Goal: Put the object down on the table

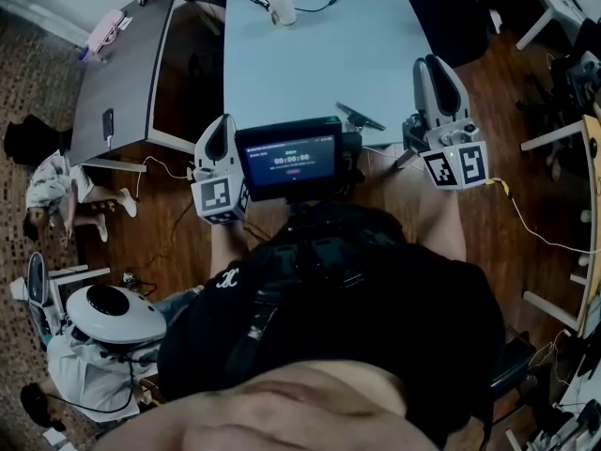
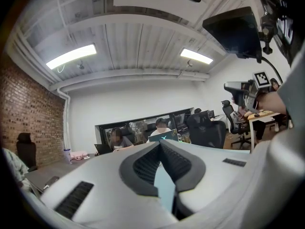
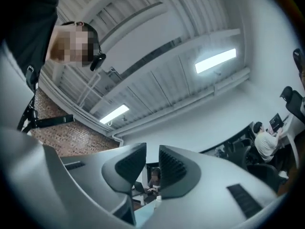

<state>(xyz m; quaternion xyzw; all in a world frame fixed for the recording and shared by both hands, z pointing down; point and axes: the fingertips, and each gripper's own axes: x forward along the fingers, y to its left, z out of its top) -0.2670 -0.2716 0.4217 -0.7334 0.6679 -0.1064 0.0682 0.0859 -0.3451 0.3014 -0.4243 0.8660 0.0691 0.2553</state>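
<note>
grey left gripper (image 2: 159, 144) jaws together; right gripper (image 3: 152, 150) slightly apart, seemingly empty.

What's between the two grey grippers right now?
A lit black rectangular screen sits between the left gripper and the right gripper; the head view shows it.

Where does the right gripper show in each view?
Head view: right gripper right of the screen, at the near edge of the pale blue table.
Left gripper view: right gripper at the far right, mid-height, below its marker cube.
Right gripper view: right gripper bottom centre, jaws slightly apart, nothing between.
Shared landmark: the pale blue table.
</note>
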